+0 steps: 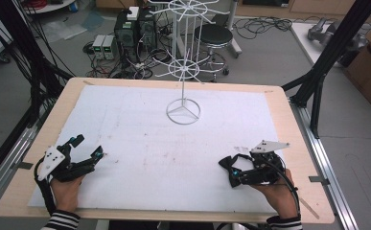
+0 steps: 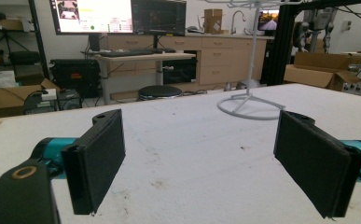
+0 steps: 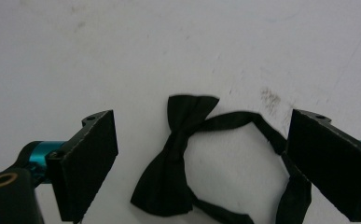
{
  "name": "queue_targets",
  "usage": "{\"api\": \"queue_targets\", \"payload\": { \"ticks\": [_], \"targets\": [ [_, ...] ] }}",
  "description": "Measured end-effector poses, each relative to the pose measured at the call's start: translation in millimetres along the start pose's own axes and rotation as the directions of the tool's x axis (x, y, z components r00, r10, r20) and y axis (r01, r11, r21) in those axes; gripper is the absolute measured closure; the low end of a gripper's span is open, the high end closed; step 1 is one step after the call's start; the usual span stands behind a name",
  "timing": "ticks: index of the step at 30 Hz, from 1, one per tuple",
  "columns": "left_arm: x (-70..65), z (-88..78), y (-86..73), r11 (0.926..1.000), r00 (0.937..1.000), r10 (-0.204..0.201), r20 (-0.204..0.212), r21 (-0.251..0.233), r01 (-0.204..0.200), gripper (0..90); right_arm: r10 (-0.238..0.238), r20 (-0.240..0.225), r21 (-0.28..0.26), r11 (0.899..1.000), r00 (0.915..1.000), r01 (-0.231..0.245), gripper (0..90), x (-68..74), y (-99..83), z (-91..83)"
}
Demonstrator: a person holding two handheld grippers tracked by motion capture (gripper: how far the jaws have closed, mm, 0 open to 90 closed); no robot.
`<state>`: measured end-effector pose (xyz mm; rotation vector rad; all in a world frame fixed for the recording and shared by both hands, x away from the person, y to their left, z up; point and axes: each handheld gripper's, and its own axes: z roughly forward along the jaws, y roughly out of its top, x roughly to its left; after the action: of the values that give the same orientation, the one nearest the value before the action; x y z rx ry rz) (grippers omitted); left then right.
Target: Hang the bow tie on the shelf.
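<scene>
On the bench (image 1: 279,120), the left gripper (image 1: 88,147) rests low with jaws wide and empty, while the right gripper (image 3: 201,158), tipped down by its hand (image 1: 280,190), straddles with wide jaws a black bow tie (image 3: 173,163), probably light, limp fabric best pinched at its knot.

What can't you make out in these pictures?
- Bow tie strap: in the right gripper view its far loop passes behind the right-hand jaw and the bottom edge cuts it off.
- Bow tie in the high view: too small to tell if the right gripper touches it.
- Rack top: cut off by the upper edge in the left gripper view.
</scene>
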<state>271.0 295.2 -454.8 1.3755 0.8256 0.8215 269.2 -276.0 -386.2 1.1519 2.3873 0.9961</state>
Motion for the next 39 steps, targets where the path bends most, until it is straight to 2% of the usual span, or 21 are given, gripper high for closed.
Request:
{"api": "queue_targets", "payload": {
  "ticks": [1, 5, 10, 11, 14, 19, 27, 36, 39],
  "targets": [
    [0.0, 0.0, 0.0, 1.0000, 1.0000, 0.001, -0.001, 0.000, -0.001, 16.8, -0.010, -0.005, 0.020, 1.000, 0.9999, 0.010, 20.9, 1.0, -1.3, 0.3],
    [0.0, 0.0, 0.0, 1.0000, 1.0000, 0.000, 0.000, 0.000, 0.000, 16.8, -0.007, -0.010, 0.062, 0.998, 0.9999, 0.007, 21.4, 0.9, -4.5, 2.5],
    [0.0, 0.0, 0.0, 1.0000, 1.0000, 0.000, 0.000, 0.000, 0.000, 16.8, -0.013, -0.027, 0.115, 0.993, 0.9995, 0.016, 28.2, 0.9, -5.9, 4.7],
    [0.0, 0.0, 0.0, 1.0000, 1.0000, 0.000, 0.000, 0.000, 0.000, 16.8, -0.016, -0.035, 0.148, 0.989, 0.9993, 0.021, 34.2, 1.8, -5.8, 6.3],
    [0.1, 0.0, 0.0, 1.0000, 1.0000, 0.000, 0.000, 0.001, 0.000, 16.8, -0.021, -0.045, 0.172, 0.985, 0.9988, 0.028, 39.2, 2.3, -5.9, 9.1],
    [0.0, 0.0, 0.0, 1.0000, 1.0000, 0.000, 0.000, 0.001, 0.000, 16.8, -0.006, -0.061, 0.205, 0.979, 0.9981, 0.018, 47.4, 2.6, -6.2, 13.9],
    [0.1, 0.0, 0.0, 1.0000, 1.0000, -0.001, -0.001, 0.001, 0.001, 16.9, -0.010, -0.069, 0.241, 0.970, 0.9976, 0.026, 54.4, 1.1, -6.3, 18.0],
    [0.1, 0.0, 0.0, 1.0000, 1.0000, 0.000, -0.001, 0.001, 0.000, 17.0, 0.023, -0.079, 0.277, 0.961, 0.9966, 0.000, 56.4, -1.6, -10.9, 24.8],
    [0.1, 0.0, 0.0, 1.0000, 1.0000, -0.001, -0.001, 0.001, 0.001, 16.9, 0.026, -0.087, 0.283, 0.959, 0.9959, 0.000, 61.6, -1.9, -12.9, 27.7]
  ]
}}
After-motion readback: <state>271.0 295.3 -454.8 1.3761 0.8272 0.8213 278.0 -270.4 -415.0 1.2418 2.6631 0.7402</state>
